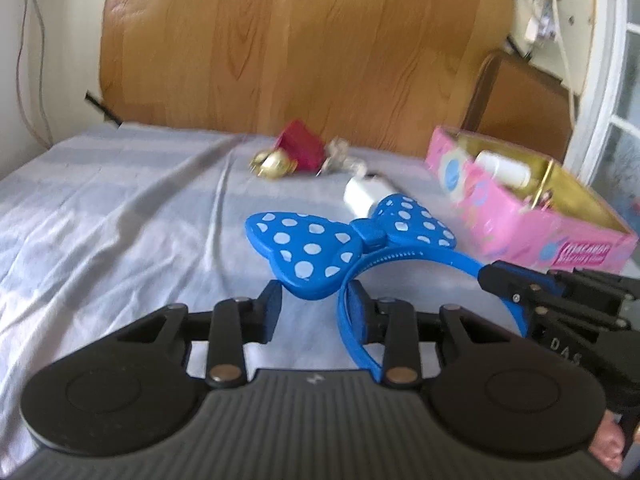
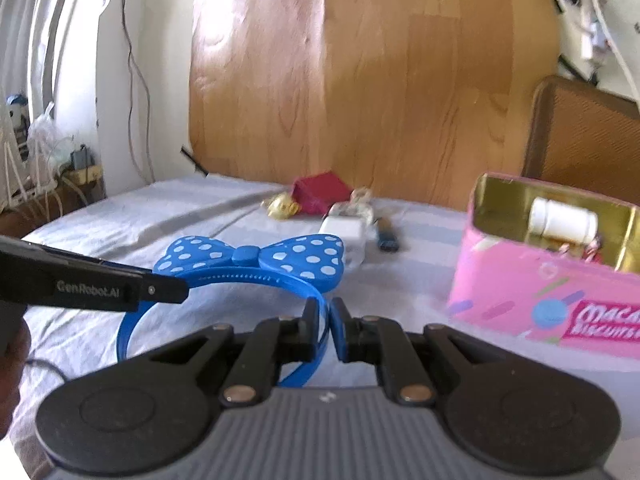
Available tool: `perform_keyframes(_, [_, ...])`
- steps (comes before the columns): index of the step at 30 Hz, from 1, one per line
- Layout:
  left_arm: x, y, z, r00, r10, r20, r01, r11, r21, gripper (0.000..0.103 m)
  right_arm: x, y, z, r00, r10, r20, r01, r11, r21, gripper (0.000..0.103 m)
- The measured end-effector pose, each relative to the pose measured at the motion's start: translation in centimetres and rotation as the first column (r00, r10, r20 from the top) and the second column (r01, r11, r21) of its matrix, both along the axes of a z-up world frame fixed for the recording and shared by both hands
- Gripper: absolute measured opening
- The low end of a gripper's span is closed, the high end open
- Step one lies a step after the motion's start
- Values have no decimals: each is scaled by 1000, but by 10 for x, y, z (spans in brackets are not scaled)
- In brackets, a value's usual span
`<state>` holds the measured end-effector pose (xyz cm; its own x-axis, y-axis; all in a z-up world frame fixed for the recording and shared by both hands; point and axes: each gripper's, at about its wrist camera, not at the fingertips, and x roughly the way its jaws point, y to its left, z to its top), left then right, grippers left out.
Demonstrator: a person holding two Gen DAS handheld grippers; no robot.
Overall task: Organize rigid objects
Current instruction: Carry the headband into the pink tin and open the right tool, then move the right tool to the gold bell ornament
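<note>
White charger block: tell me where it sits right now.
In both wrist views the white charger block lies on the grey sheet just behind the blue headband's bow, left of the pink tin.

Blue plastic headband with a bow (image 1: 352,240), held between both sets of tongs: uniform blue band, bow in the same blue with white polka dots. Left tongs (image 1: 316,312) and right tongs (image 2: 325,330): black arms, blue pads, grey ribbed housing. Pink rectangular tin (image 2: 544,292), to the right of the right tongs: pink outside with blue circles and pastel streaks, magenta label with white lettering, gold inside. White cylindrical bottle (image 2: 562,218) inside it. Pale grey-lavender bed sheet (image 1: 120,216), faintly striped. Beyond the tongs: dark red box (image 1: 300,148), gold round ornament (image 1: 274,164), white block charger (image 1: 366,196). Brown wood-grain headboard (image 1: 288,40).
</note>
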<state>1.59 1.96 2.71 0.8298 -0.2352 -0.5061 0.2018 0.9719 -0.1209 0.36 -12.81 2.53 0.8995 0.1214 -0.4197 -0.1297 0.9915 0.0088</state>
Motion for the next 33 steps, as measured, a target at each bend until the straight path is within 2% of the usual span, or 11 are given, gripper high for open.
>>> perform_keyframes(6, [18,-39,31,994,-78,74,79,997,-12,37,-4,-27,30,987,-85,133,87,996,-11,8])
perform_keyframes(10, [38,-82,53,981,-142,134,146,989,-22,38,1,-57,50,964,-168,207,177,984,-28,7])
perform_keyframes(14, [63,-128,71,962,-223,156,230,973,-30,38,7,-96,64,930,-267,253,284,958,-34,7])
perform_keyframes(21, [114,-219,69,931,-354,91,358,933,-33,38,31,-178,63,884,-414,217,430,902,-30,7])
perform_keyframes(23, [121,-242,61,923,-378,70,379,925,-13,38,39,-194,59,883,-429,190,444,895,-46,6])
perform_keyframes(26, [130,-264,51,928,-369,48,366,929,51,39,56,-204,49,893,-426,148,442,891,-100,7])
perform_keyframes(27, [134,-267,47,934,-356,28,354,933,61,39,64,-205,45,896,-426,123,440,889,-125,7])
perform_keyframes(30, [142,-258,42,944,-330,-11,330,943,39,40,69,-209,36,872,-479,100,489,861,-141,27])
perform_keyframes(33, [136,-230,42,955,-296,-1,296,955,27,45,54,-216,36,859,-501,103,508,860,-46,27])
